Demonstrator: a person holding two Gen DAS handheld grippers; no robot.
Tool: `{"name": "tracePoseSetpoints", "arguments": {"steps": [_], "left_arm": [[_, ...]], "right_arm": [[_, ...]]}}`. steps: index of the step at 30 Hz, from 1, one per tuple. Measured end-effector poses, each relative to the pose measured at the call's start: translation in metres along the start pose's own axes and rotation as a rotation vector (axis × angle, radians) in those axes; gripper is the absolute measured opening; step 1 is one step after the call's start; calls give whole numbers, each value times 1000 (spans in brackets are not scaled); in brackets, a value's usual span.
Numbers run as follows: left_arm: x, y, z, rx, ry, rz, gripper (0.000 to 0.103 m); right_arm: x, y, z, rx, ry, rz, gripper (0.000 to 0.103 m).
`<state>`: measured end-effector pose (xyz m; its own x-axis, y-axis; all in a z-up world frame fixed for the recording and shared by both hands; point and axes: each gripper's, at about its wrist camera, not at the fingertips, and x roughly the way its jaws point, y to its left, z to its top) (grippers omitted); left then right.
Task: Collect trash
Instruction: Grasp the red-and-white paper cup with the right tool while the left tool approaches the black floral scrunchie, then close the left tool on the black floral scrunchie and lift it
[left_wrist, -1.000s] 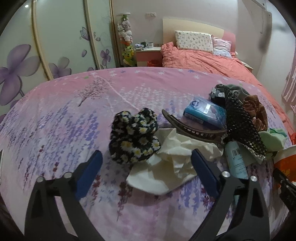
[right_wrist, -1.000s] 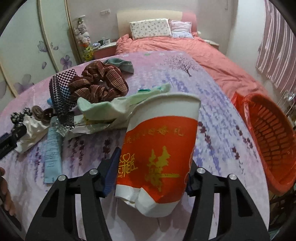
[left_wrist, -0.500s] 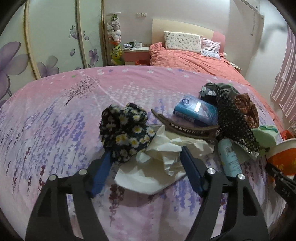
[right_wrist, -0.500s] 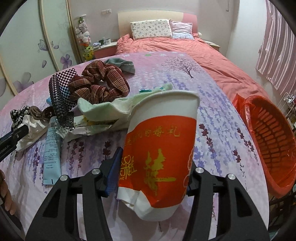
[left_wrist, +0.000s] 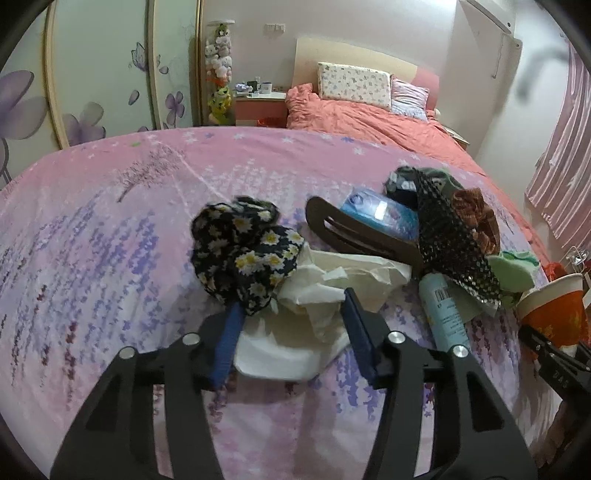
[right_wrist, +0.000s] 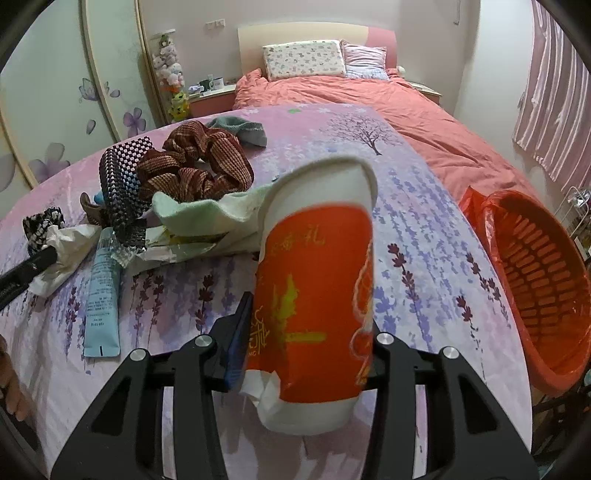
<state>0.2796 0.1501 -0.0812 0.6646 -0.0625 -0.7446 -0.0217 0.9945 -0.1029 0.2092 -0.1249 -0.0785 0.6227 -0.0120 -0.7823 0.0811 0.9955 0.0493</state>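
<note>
My right gripper (right_wrist: 306, 339) is shut on a red and white paper cup (right_wrist: 317, 288) and holds it above the pink flowered bedspread; the cup also shows in the left wrist view (left_wrist: 550, 314). An orange slatted trash basket (right_wrist: 535, 284) stands off the bed's right edge. My left gripper (left_wrist: 291, 332) has its blue fingers closing around a crumpled white tissue (left_wrist: 332, 291), one finger under the daisy-print scrunchie (left_wrist: 243, 251). I cannot tell whether the fingers press the tissue.
Close together on the bedspread lie a brown hair clip (left_wrist: 354, 232), a blue tissue pack (left_wrist: 380, 214), a black checked cloth (left_wrist: 450, 243), a light blue tube (left_wrist: 443, 310), a brown scrunchie (right_wrist: 199, 166) and a green cloth (right_wrist: 207, 214). A second bed stands behind.
My left gripper has moved forward onto the tissue and its fingers have narrowed around it. My right gripper has lifted and tilted the cup a little.
</note>
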Motion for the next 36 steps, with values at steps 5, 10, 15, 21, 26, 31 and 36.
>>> {"name": "tracePoseSetpoints", "arguments": {"steps": [5, 10, 15, 21, 26, 31, 36], "left_arm": [[5, -7, -4, -3, 35, -48, 29], [-5, -11, -8, 1, 26, -72, 23], [-19, 3, -7, -8, 4, -72, 47], [-12, 6, -8, -5, 31, -62, 48], [-17, 7, -8, 7, 8, -49, 58], [-39, 34, 3, -52, -58, -33, 67], [-15, 46, 12, -76, 1, 5, 51]], "right_arm": [[-4, -3, -5, -8, 0, 2, 44], [-4, -6, -5, 0, -2, 14, 41], [-3, -6, -5, -5, -1, 12, 42], [-2, -5, -5, -8, -1, 12, 42], [-2, -5, -6, -18, -1, 17, 42], [-2, -4, -6, -29, -1, 12, 42], [-2, -1, -5, -40, 0, 9, 42]]}}
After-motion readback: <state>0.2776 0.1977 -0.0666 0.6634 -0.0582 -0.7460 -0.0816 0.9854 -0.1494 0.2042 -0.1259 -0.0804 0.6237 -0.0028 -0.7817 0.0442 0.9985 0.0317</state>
